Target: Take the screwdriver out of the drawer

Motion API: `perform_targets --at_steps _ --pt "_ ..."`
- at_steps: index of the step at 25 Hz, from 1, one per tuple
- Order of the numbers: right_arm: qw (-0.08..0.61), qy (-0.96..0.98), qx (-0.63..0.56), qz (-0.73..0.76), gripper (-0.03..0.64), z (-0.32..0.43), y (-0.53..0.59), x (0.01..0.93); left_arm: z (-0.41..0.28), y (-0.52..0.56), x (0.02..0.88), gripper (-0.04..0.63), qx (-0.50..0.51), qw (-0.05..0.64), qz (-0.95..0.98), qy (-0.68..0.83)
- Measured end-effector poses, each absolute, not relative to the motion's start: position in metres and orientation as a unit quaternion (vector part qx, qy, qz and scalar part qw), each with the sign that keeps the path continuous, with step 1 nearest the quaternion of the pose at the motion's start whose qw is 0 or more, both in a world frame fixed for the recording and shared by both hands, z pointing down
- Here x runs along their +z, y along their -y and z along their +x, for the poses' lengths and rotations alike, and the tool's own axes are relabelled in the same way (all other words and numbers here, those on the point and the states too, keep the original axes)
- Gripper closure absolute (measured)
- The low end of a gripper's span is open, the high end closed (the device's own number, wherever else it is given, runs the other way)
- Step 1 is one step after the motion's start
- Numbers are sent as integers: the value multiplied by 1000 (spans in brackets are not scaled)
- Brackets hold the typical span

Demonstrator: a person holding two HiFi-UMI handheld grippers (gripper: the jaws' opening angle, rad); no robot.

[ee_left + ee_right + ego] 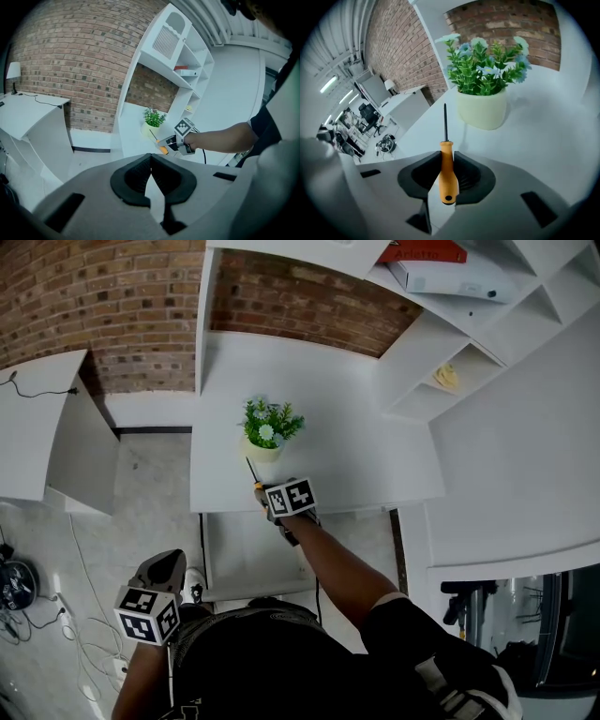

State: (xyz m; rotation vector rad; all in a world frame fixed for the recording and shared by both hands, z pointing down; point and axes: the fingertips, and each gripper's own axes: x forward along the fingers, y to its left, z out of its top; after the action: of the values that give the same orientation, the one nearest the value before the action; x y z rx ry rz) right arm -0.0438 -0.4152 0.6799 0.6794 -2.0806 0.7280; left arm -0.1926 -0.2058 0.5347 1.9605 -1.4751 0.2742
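The right gripper (pixel 446 158) has its jaws closed on the orange handle of the screwdriver (pixel 447 180), the pads pressing it from both sides. The tool's long axis runs the way the jaws point: the butt of the handle sits back behind the pads, and the thin dark shaft sticks straight out ahead, its tip aimed just left of the potted plant (pixel 483 89) and stopping short of the pot. Under the jaws lies the bare white top of the desk (pixel 548 140). The open drawer (pixel 251 554) is behind and below them, towards the person, so the screwdriver appears to be clear of it. Any setting down would turn on the free patch of desk below the shaft, with the pot close ahead as the thing to miss. The left gripper (pixel 151 161) hangs low and well apart from the tool, beside the person's body; its jaws are together with nothing between them, so the right hand is plainly the nearer one. A brick wall (pixel 122 306) backs the desk, white shelves (pixel 469 343) flank it, and a pale floor (pixel 141 484) lies beside it.
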Motion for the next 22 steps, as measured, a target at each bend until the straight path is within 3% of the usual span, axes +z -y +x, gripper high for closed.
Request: perform_targets --at_steps 8,22 --pt "495 813 183 246 528 -45 435 694 -202 201 539 577 102 339 738 575" --pt "491 820 161 246 526 -50 440 696 -201 200 542 577 102 345 733 578"
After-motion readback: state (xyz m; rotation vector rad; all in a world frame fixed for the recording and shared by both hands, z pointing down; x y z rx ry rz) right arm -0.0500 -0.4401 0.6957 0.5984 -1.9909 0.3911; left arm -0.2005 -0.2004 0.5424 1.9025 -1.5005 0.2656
